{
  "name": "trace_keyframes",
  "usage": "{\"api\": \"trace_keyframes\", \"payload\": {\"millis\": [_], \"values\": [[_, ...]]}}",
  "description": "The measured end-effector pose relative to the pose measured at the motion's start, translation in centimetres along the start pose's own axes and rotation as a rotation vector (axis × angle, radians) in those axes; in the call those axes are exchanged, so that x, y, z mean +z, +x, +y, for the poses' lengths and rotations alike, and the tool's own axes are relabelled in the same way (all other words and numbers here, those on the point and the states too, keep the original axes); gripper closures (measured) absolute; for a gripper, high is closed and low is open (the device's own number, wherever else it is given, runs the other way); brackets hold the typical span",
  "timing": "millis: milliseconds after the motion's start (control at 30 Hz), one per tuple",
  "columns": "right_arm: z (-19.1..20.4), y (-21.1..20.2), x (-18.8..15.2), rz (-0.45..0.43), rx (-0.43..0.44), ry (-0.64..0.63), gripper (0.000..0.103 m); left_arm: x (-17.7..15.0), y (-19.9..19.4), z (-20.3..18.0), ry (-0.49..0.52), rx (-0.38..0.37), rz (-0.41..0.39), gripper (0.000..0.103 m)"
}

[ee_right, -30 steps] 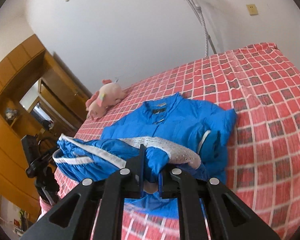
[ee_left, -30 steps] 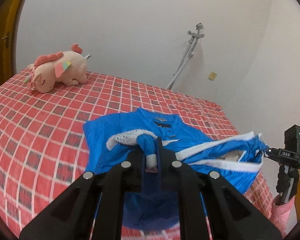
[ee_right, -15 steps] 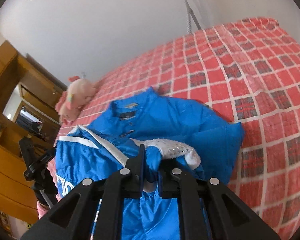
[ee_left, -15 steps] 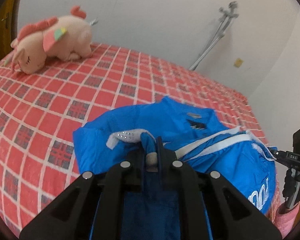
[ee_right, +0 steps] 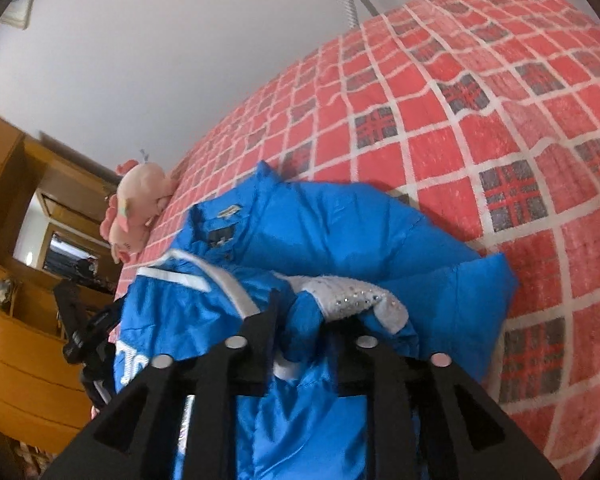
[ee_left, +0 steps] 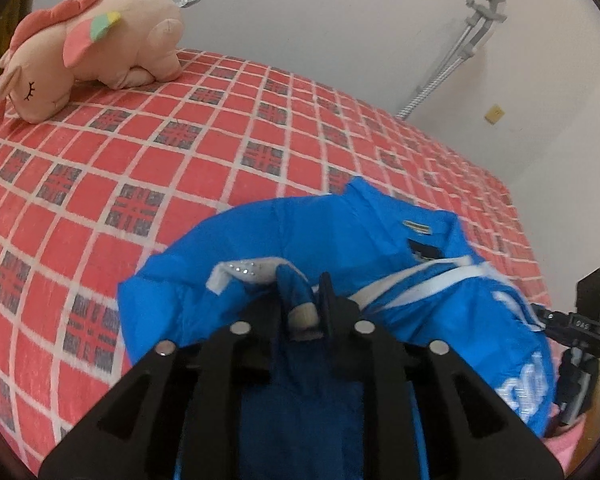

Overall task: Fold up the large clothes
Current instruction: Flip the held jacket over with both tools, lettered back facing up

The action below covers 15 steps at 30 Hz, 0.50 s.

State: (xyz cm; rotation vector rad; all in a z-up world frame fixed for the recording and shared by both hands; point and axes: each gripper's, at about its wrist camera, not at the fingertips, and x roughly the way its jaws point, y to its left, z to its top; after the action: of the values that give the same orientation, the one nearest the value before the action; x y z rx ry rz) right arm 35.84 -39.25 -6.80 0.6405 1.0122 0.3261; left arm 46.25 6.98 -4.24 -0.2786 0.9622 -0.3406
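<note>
A blue padded jacket point(ee_left: 340, 236) with white trim lies on the bed, collar toward the far side; it also shows in the right wrist view point(ee_right: 360, 240). My left gripper point(ee_left: 304, 300) is shut on a bunched blue fold of the jacket's near edge beside a white sequined cuff point(ee_left: 244, 272). My right gripper point(ee_right: 300, 320) is shut on another blue fold of the same edge, next to a white sequined cuff point(ee_right: 352, 300). Both hold the edge lifted over the jacket's body. The other gripper point(ee_left: 588, 320) shows at the right edge of the left wrist view.
The bed has a red checked cover point(ee_left: 140, 152). A pink plush unicorn point(ee_left: 88, 40) lies at its far left. A grey crutch point(ee_left: 460, 48) leans on the white wall. Wooden cupboards point(ee_right: 28, 280) stand beside the bed.
Both grippers have carried the jacket's near edge forward toward the collar and lower over the bed. The plush toy now looks much closer in the left wrist view.
</note>
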Motion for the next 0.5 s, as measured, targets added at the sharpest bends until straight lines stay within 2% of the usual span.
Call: {"api": "trace_keyframes", "payload": {"millis": [33, 67, 100, 133, 200, 267, 367, 433, 467, 500], "values": [[0.3, -0.9, -0.3, -0.008, 0.002, -0.017, 0.063, -0.1, -0.7, 0.1, -0.006, -0.019, 0.0, 0.08], [0.5, -1.7, -0.6, -0.02, -0.009, -0.032, 0.05, -0.3, -1.7, 0.3, -0.01, -0.039, -0.004, 0.068], [0.9, -2.7, -1.0, -0.035, -0.034, -0.059, 0.047, -0.6, -2.6, 0.4, -0.006, -0.043, -0.01, 0.06], [1.1, -3.3, -1.4, -0.041, -0.053, -0.083, 0.047, -1.0, -3.8, 0.5, 0.01, -0.033, -0.026, 0.054], [1.2, -4.3, -2.2, -0.044, -0.084, -0.116, 0.047, -2.1, -4.7, 0.6, 0.041, 0.007, -0.032, 0.053], [1.1, -4.5, -2.8, -0.031, -0.125, -0.136, 0.047, -3.5, -5.3, 1.0, 0.055, 0.043, -0.017, 0.047], [0.9, -3.8, -3.7, 0.004, -0.174, -0.165, 0.046, -5.5, -5.7, 1.5, 0.056, 0.036, -0.001, 0.041], [0.9, -2.9, -4.2, 0.021, -0.198, -0.175, 0.046, -6.6, -5.7, 1.1, 0.072, 0.034, -0.004, 0.04], [1.1, -2.3, -4.4, 0.027, -0.212, -0.191, 0.05, -6.9, -5.7, 0.9, 0.083, 0.046, -0.01, 0.041], [1.5, -1.9, -4.7, 0.02, -0.249, -0.209, 0.059, -7.2, -5.6, 0.5, 0.1, 0.075, -0.019, 0.042]]}}
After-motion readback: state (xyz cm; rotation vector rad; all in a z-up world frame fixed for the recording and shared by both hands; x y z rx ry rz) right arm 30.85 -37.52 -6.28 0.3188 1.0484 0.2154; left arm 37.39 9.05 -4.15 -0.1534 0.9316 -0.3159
